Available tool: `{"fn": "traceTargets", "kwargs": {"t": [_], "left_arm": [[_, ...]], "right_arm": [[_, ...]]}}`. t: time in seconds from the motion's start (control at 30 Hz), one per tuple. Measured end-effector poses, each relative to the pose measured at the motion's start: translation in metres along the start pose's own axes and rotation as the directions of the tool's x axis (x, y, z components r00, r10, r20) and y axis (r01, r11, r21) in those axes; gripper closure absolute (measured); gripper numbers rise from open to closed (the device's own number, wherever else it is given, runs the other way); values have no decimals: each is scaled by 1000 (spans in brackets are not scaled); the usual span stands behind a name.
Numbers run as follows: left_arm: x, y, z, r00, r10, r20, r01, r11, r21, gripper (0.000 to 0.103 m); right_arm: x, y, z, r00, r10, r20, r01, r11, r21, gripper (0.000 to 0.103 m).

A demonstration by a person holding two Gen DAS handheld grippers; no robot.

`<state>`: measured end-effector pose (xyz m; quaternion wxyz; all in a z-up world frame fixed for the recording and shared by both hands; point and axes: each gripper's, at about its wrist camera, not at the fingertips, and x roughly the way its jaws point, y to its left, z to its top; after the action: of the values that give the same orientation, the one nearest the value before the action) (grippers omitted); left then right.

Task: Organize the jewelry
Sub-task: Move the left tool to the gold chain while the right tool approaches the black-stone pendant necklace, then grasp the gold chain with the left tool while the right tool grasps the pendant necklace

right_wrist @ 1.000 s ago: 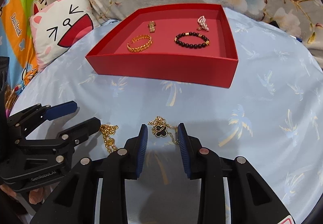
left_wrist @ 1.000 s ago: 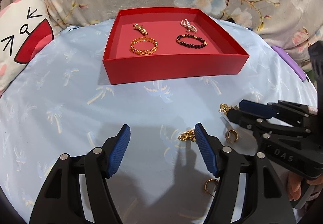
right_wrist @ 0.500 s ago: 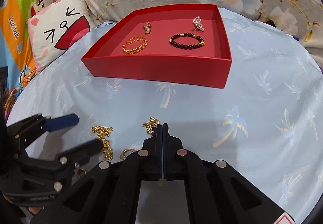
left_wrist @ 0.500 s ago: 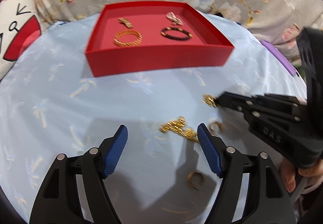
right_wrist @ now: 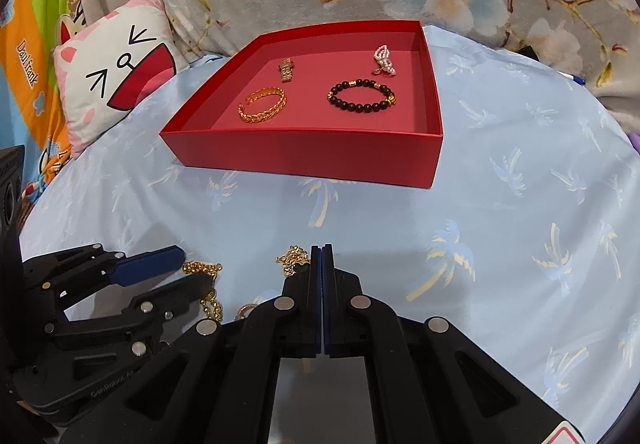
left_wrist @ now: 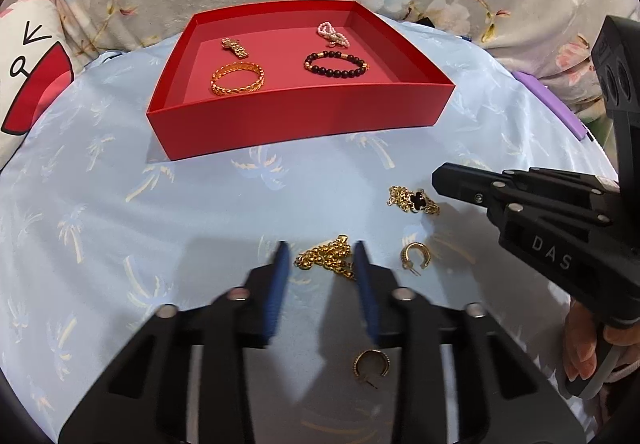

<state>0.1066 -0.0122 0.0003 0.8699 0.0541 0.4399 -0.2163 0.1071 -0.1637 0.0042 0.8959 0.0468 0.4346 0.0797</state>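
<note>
I see the tray (left_wrist: 280, 124) on the cloth (left_wrist: 120, 224) ahead of both grippers, with the pillow (right_wrist: 116, 80) off to its left. In the tray, the bangle (left_wrist: 238, 79) lies front left, the beaded bracelet (left_wrist: 336, 64) front right, the watch-link piece (left_wrist: 236, 47) behind the bangle, the pearl piece (left_wrist: 331, 34) behind the bracelet. On the cloth before the tray, the chain (left_wrist: 326, 258) lies between my left gripper's (left_wrist: 320, 284) fingers, the clover necklace (left_wrist: 414, 201) farther right, one hoop earring (left_wrist: 416, 256) right of the chain, another (left_wrist: 372, 364) nearer me.

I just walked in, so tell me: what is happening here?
A person is sorting jewelry with two handheld grippers. The left gripper is open, its fingers either side of a gold chain on the blue cloth. The right gripper is shut beside the clover necklace. Four pieces lie in the red box.
</note>
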Motion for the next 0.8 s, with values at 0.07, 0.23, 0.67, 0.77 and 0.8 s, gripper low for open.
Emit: {"fn": "traceTargets", "kwargs": {"t": [0.07, 0.23, 0.67, 0.77, 0.8], "left_arm": [[0, 1, 0, 1000, -18, -2, 18, 1000, -5, 95], [0, 4, 0, 999, -44, -2, 44, 999, -16, 98], [-4, 16, 4, 1000, -28, 8, 29, 998, -53, 98], [-7, 16, 5, 999, -33, 15, 33, 998, -51, 98], [-8, 15, 6, 999, -36, 19, 37, 998, -51, 98]], "right_arm": [[0, 0, 0, 1000, 7, -5, -7, 1000, 1, 103], [2, 6, -2, 999, 33, -14, -33, 999, -11, 94], [17, 13, -2, 998, 5, -56, -8, 999, -51, 96], [15, 10, -3, 999, 8, -54, -10, 999, -41, 97], [14, 10, -3, 999, 3, -49, -5, 999, -43, 97]]}}
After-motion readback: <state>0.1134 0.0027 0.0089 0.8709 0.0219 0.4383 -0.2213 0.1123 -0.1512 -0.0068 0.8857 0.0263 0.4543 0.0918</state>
